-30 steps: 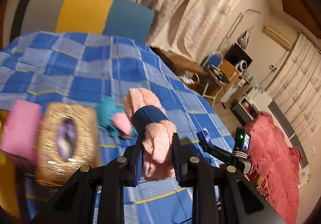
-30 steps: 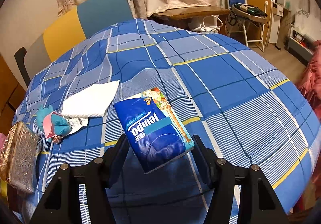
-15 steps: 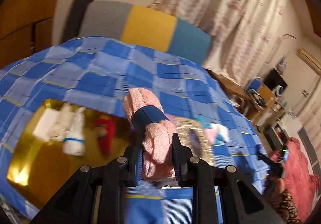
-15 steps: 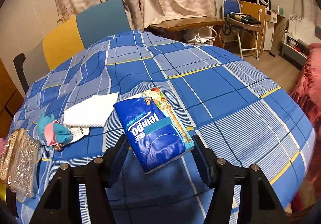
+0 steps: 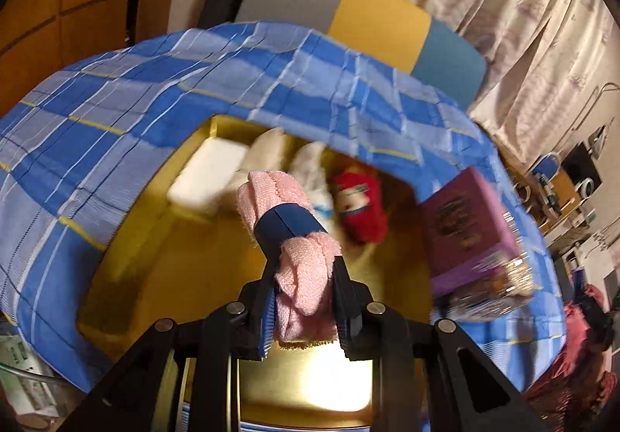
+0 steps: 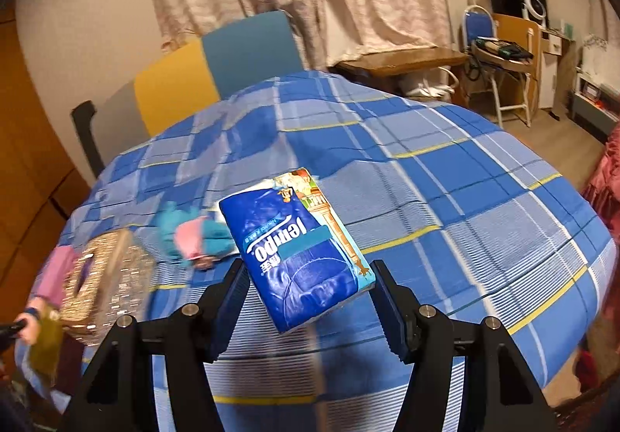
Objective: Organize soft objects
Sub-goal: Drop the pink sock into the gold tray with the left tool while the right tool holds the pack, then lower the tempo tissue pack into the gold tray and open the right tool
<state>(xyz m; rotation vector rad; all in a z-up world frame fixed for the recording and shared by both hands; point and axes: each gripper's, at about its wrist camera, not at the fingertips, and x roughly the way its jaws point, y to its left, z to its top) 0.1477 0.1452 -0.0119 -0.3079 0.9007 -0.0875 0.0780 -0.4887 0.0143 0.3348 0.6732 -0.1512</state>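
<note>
My left gripper is shut on a rolled pink towel with a dark blue band and holds it above a yellow tray. The tray holds a white block, a cream roll, a white cloth and a red soft toy. My right gripper is shut on a blue Tempo tissue pack, held above the blue checked bedspread. A teal and pink soft toy lies on the spread to the left.
A gold tissue box stands left of the toy; it also shows blurred beside a purple box in the left wrist view. A chair with yellow and blue back stands behind the bed. Desk and chairs stand at the right.
My left gripper has swung left with the pink towel, from over the bedspread to over the yellow tray. My right gripper still holds the tissue pack and has shifted a little left.
</note>
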